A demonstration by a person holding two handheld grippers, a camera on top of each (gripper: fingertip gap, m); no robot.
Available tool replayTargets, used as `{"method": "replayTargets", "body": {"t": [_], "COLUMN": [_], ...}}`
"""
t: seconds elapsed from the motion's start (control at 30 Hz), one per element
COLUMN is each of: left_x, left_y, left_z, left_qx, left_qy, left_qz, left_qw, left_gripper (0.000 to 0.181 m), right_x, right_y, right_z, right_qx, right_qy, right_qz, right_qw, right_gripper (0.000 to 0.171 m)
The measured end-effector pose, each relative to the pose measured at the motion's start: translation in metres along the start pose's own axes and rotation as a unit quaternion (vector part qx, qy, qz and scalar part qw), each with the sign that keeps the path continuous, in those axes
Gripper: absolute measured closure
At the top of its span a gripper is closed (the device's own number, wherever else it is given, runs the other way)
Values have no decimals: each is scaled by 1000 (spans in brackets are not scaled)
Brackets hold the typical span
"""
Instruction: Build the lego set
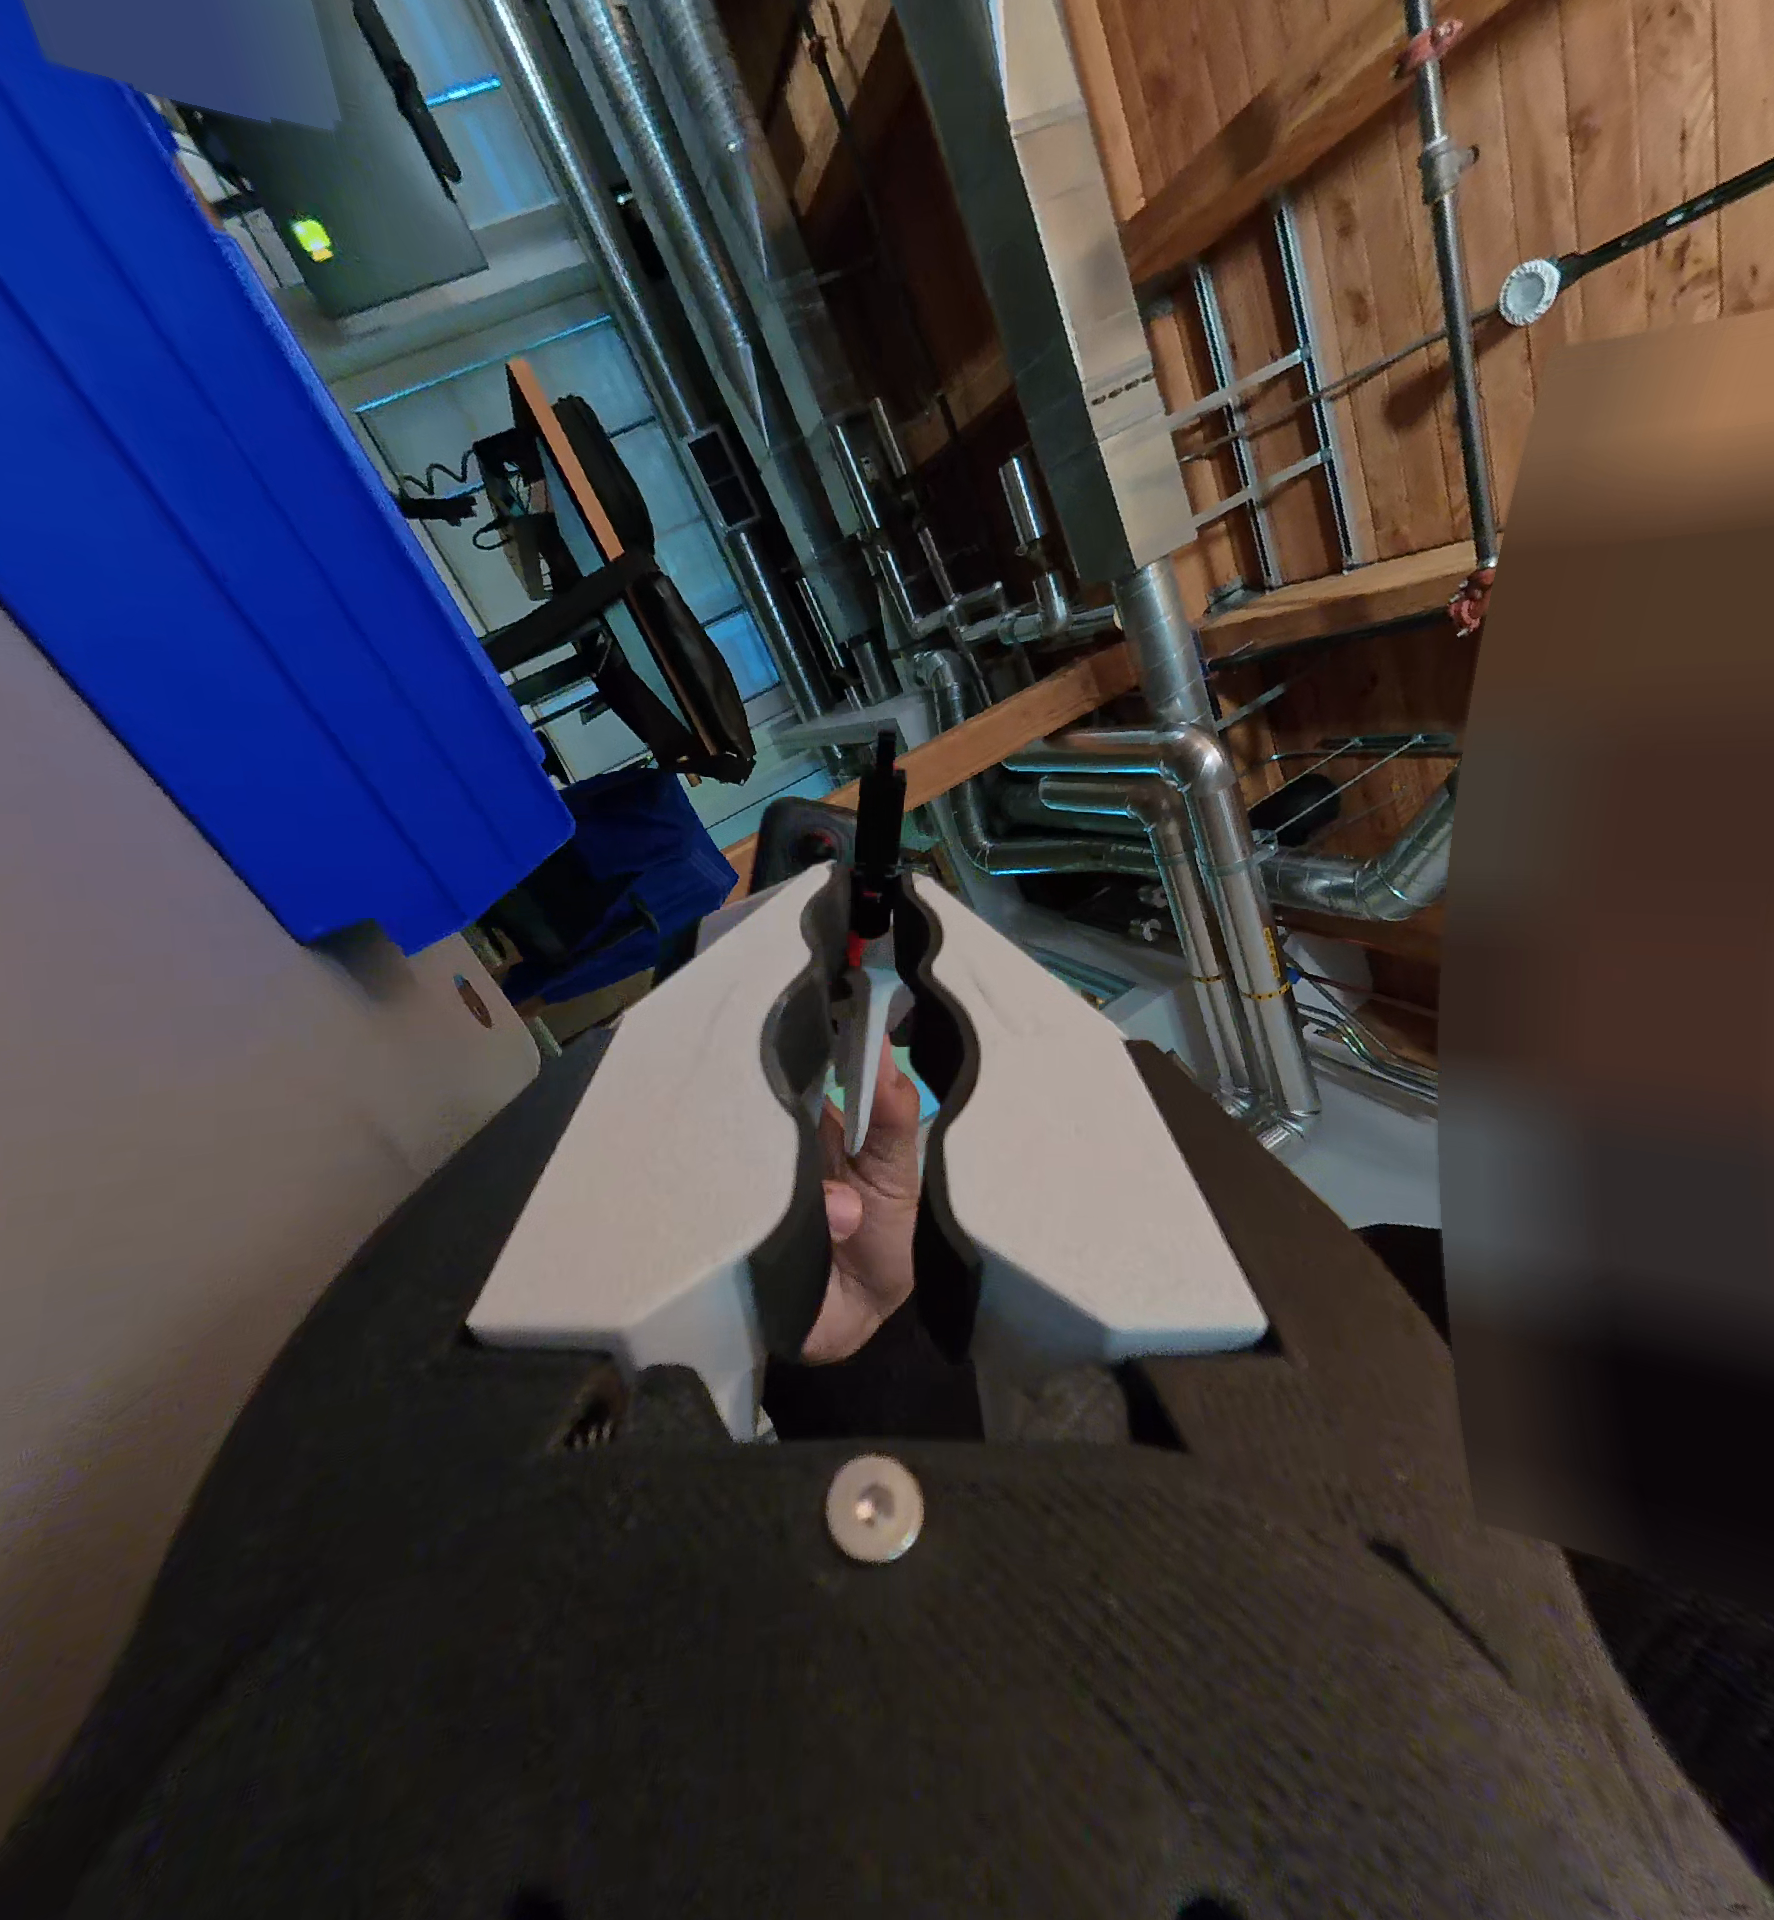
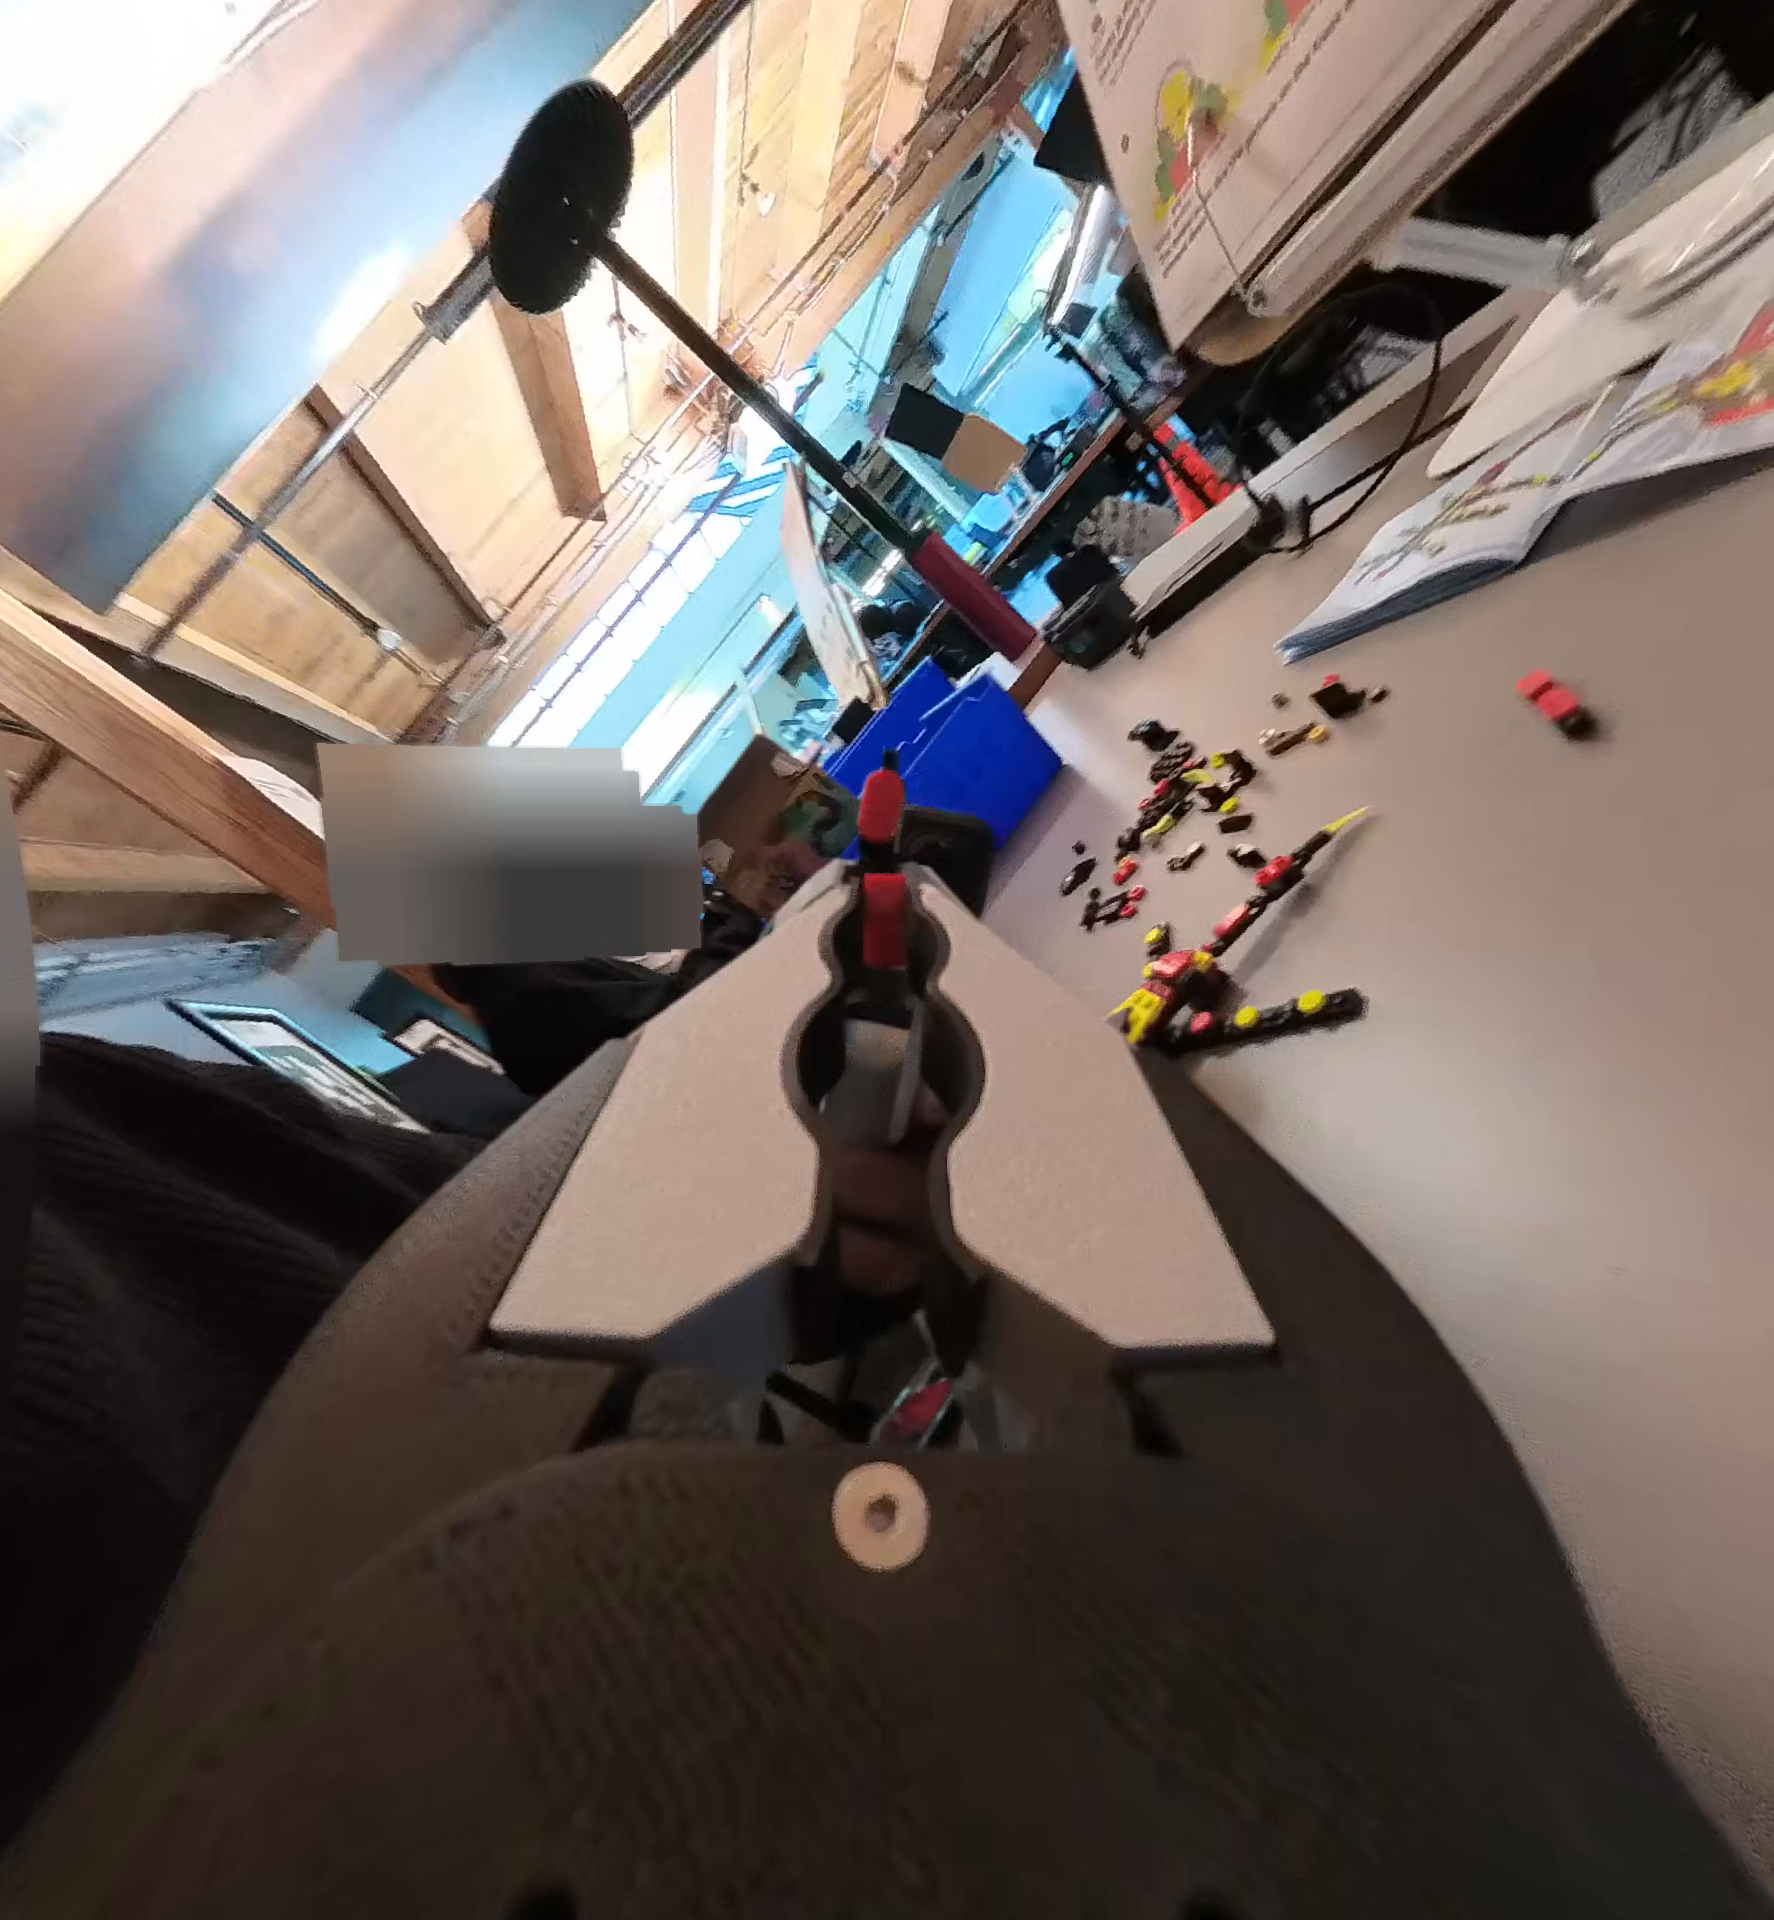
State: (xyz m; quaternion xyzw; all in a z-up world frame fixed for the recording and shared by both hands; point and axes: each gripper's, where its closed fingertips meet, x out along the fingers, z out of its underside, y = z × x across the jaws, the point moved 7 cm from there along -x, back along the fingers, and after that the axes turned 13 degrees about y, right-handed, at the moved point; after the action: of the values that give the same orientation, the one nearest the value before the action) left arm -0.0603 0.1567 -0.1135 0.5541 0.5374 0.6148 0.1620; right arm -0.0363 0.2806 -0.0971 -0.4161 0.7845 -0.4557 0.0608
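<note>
In the left wrist view my left gripper (image 1: 875, 883) is shut on a slim black lego piece with a red band (image 1: 878, 821) that sticks out past the fingertips. In the right wrist view my right gripper (image 2: 883, 883) is shut on a red lego piece (image 2: 883, 920), whose red end (image 2: 880, 805) pokes out beyond the tips. Both grippers are lifted off the table and tilted. A partly built red, yellow and black model (image 2: 1189, 982) lies on the grey table (image 2: 1537, 1143), with loose small pieces (image 2: 1174, 810) scattered beyond it.
An open instruction booklet (image 2: 1485, 530) lies at the table's far side, and a red and black piece (image 2: 1553, 701) lies apart. Blue bins (image 2: 950, 764) stand at the table's far end; a blue bin (image 1: 187, 582) is close on the left. A hand (image 1: 878, 1195) shows between the left fingers. The grippers are tip to tip, or close to it.
</note>
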Motion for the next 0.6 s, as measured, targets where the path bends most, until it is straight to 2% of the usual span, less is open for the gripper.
{"method": "replayTargets", "body": {"t": [0.3,0.6], "left_x": [-1,-1], "left_y": [1,1], "left_z": [-2,-1], "left_qx": [15,22], "left_qy": [4,12], "left_qz": [2,-3], "left_qw": [1000,1000], "left_gripper": [175,175], "right_x": [4,6], "right_y": [1,2], "right_z": [6,7], "right_qx": [65,64], "right_qy": [9,15], "right_qz": [-19,-12], "right_qw": [998,998], "right_gripper": [166,166]}}
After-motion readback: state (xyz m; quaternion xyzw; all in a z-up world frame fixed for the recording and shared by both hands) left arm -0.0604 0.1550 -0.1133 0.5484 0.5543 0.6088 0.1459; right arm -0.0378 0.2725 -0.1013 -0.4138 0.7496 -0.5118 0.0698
